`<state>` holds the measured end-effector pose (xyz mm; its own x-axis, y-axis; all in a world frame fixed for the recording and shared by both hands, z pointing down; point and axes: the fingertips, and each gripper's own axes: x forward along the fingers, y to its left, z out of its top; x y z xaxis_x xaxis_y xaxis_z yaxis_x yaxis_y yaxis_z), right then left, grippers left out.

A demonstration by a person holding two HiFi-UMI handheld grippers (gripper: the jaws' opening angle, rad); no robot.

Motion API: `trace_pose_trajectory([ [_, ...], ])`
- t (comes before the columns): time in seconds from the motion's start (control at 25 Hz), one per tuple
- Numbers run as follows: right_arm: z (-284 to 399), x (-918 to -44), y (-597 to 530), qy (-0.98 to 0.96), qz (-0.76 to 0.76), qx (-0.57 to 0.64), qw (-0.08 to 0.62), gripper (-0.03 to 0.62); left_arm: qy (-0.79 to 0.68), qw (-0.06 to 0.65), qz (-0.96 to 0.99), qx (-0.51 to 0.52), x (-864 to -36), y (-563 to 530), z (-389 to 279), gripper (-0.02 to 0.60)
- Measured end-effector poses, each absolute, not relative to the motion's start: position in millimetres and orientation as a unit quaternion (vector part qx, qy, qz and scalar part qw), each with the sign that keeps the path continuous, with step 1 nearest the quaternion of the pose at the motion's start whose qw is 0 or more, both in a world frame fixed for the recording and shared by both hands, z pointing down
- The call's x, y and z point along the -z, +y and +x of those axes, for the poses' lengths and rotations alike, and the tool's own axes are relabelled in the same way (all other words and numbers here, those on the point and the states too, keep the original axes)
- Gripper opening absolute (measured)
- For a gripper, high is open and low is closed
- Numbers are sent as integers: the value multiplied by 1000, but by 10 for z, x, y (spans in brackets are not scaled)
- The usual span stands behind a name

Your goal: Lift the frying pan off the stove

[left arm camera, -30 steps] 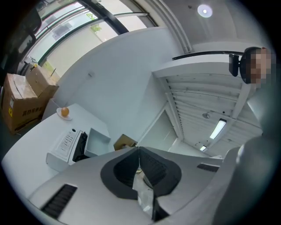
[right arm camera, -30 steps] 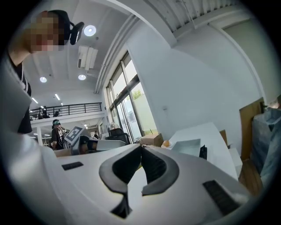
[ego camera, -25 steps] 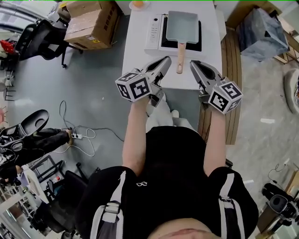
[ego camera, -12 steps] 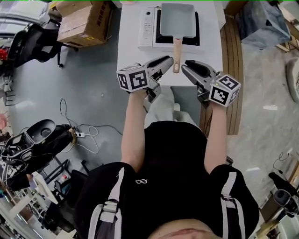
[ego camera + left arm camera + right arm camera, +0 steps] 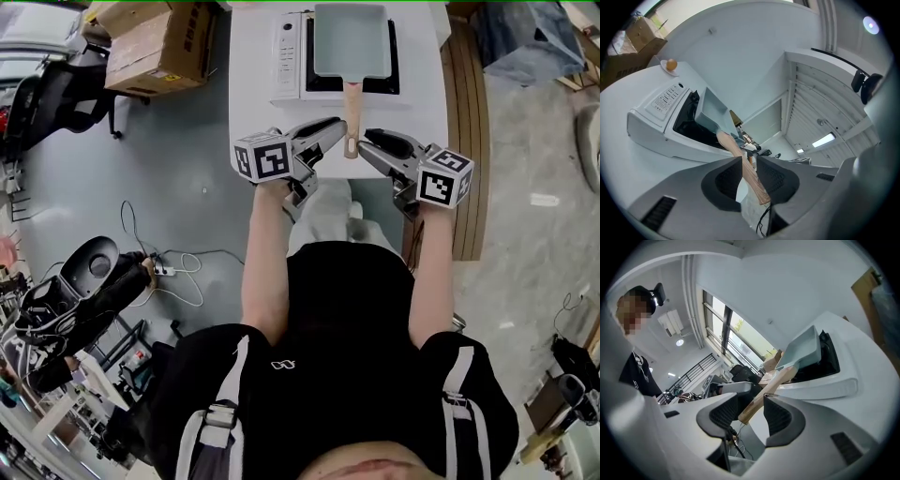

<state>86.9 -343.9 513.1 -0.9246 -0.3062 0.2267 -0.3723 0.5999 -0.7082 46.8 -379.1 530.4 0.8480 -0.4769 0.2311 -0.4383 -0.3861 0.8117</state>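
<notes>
A rectangular grey-blue frying pan [image 5: 351, 39] sits on the black top of a white stove [image 5: 286, 52] on a white table [image 5: 253, 112]. Its wooden handle [image 5: 351, 112] points back toward me. My left gripper [image 5: 336, 127] is at the handle's left side and my right gripper [image 5: 364, 141] at its right, both near the handle's end. In the left gripper view the handle [image 5: 733, 145] runs between the parted jaws of the left gripper [image 5: 749, 164], with a gap beside it. In the right gripper view the right gripper [image 5: 757, 411] is opening, and the handle's end [image 5: 773, 383] lies between the jaws untouched.
Cardboard boxes [image 5: 155, 42] and an office chair [image 5: 47, 94] stand left of the table. Cables [image 5: 159, 272] lie on the floor. A wooden bench [image 5: 464, 141] runs along the table's right. An orange on a plate [image 5: 671, 64] sits behind the stove. A person [image 5: 635, 362] stands nearby.
Both grippers have moved forward and inward, from in front of the table edge to the end of the pan's handle. Their jaws have gone from shut to parted.
</notes>
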Motion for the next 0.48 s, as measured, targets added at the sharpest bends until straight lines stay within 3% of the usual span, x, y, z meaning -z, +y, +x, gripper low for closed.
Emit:
trace_pose_trajectory([
  [0.32,767,-5309,-3426,-885,155,-436,57,178,-230,517,824,36,-5349,-3791,605,111],
  [0.36,763,-5330,-3426,-883,151,-441,56,178,-226,520,823,34,-5379,-3794,619,126],
  [0.4,755,-5347,-3424,-880,147,-448,52,180,-219,525,822,32,-5398,-3794,641,191],
  [0.48,732,-5367,-3417,-875,139,-462,39,187,-206,534,820,32,-5413,-3792,695,199],
])
